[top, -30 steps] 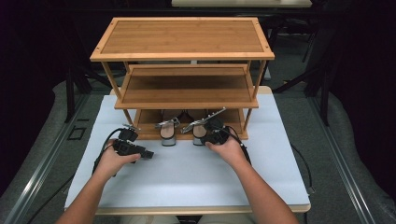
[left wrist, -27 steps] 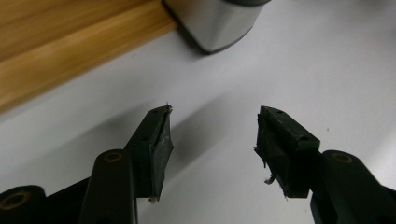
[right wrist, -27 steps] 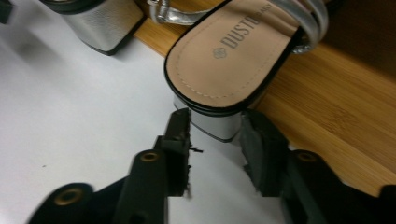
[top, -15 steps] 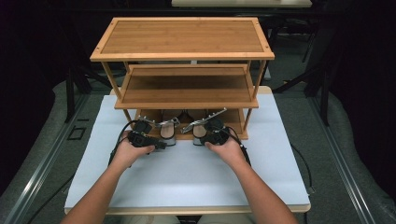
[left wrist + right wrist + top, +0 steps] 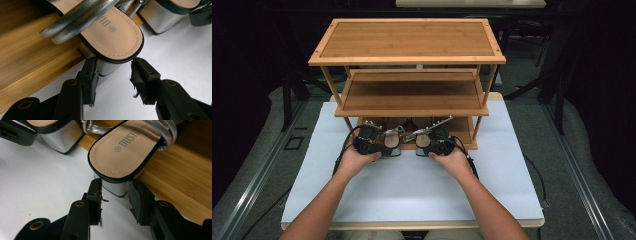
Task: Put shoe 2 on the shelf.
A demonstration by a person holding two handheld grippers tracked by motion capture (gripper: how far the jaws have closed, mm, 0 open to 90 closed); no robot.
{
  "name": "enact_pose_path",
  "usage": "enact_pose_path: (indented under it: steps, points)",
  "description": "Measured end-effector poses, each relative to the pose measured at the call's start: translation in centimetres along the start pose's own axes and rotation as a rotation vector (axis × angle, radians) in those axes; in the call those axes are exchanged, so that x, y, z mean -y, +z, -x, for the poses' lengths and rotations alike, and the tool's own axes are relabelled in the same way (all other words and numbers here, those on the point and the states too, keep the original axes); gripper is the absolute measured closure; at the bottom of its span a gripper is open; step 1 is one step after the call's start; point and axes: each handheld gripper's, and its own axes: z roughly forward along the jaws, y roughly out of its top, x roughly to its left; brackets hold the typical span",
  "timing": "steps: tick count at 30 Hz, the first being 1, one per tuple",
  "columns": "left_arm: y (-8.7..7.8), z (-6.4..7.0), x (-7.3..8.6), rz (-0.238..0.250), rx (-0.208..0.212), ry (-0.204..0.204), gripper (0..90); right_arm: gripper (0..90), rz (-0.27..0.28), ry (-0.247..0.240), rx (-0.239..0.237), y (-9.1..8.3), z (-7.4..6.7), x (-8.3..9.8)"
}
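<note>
My left fingers (image 5: 113,78), closing in, straddle the silver block heel of the left strappy sandal (image 5: 112,37); my right fingers (image 5: 115,197) pinch the right sandal's (image 5: 125,152) heel. Both sandals sit on the three-tier bamboo rack's (image 5: 412,97) bottom shelf, above the white table (image 5: 412,195).

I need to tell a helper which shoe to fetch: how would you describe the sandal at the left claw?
Find the three-tier bamboo rack on the white table. Two silver-strapped sandals sit on its lowest shelf, block heels jutting off the front edge. The wanted sandal is the left one of the pair, with the left claw around its silver heel; its twin is at the right claw.
</note>
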Motion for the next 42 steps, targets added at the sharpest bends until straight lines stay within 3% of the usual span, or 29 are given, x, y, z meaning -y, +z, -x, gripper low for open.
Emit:
enact_pose_path:
  steps: [12, 42]
  points:
    - [0.29, 0.23, -0.31, -0.001, 0.021, -0.006, 56.6, 64.3, 0.005, 0.002, -0.028, 0.45, -0.66, -0.33]
    - [0.41, 0.29, -0.3, 0.005, 0.023, -0.01, 56.7, 63.2, 0.011, 0.003, -0.029, 0.63, -0.95, -0.38]
